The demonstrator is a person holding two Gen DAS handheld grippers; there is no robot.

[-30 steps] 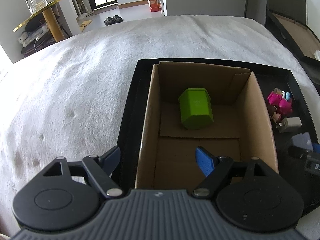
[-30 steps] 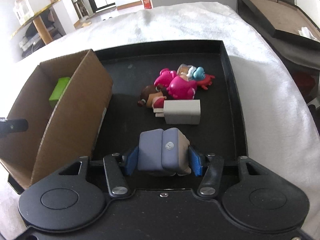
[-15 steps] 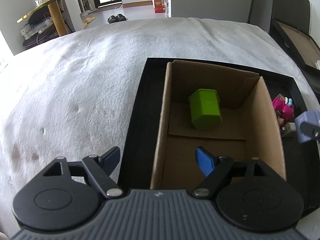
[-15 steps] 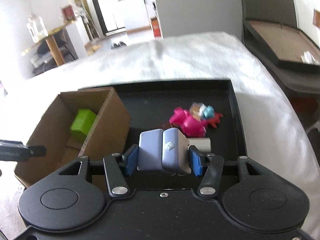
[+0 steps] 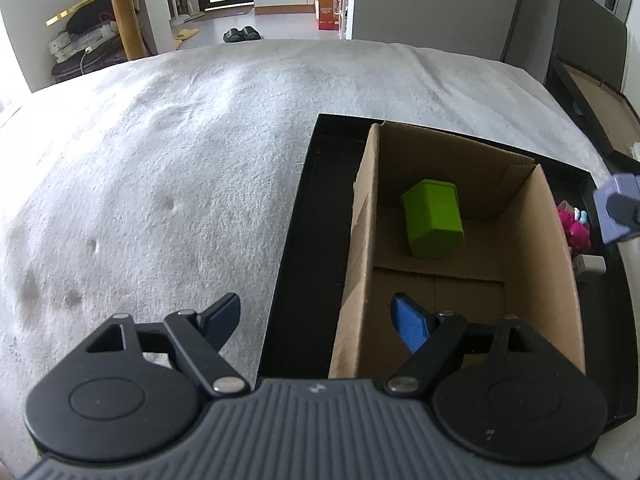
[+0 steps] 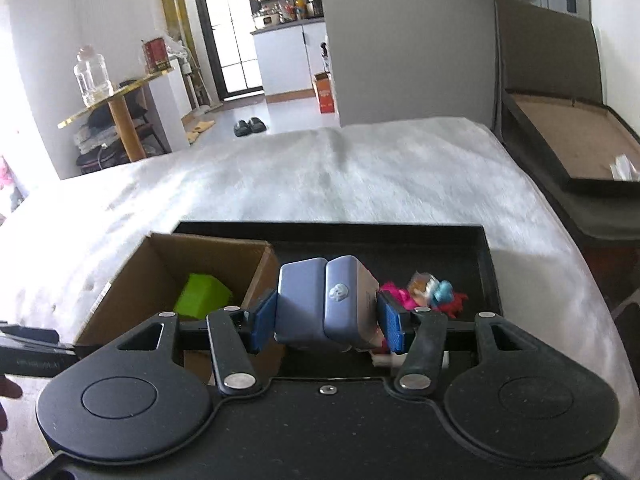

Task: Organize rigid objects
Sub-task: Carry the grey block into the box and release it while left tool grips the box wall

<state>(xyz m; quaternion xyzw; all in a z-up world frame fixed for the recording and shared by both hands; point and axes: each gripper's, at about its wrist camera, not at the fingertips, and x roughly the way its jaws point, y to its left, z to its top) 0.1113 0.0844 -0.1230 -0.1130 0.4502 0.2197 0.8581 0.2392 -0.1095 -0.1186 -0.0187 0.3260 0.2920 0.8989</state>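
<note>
An open cardboard box (image 5: 556, 264) stands in a black tray (image 5: 296, 248) on a white fleece cover. A green house-shaped block (image 5: 434, 220) lies inside the box; it also shows in the right wrist view (image 6: 202, 296). My left gripper (image 5: 320, 316) is open and empty, straddling the box's left wall. My right gripper (image 6: 326, 316) is shut on a lavender-blue box (image 6: 324, 304), held above the tray to the right of the cardboard box (image 6: 132, 280); that held box shows at the left wrist view's right edge (image 5: 618, 212).
Pink and blue toy figures (image 6: 432, 292) and a white charger (image 5: 592, 266) lie in the tray's right part (image 6: 488, 264). A dark framed board (image 6: 568, 152) lies to the right. A gold side table with a glass jar (image 6: 92, 76) stands at the far left.
My right gripper has lifted the lavender-blue box off the tray floor and carried it up and left towards the cardboard box. My left gripper has drifted left and stayed open.
</note>
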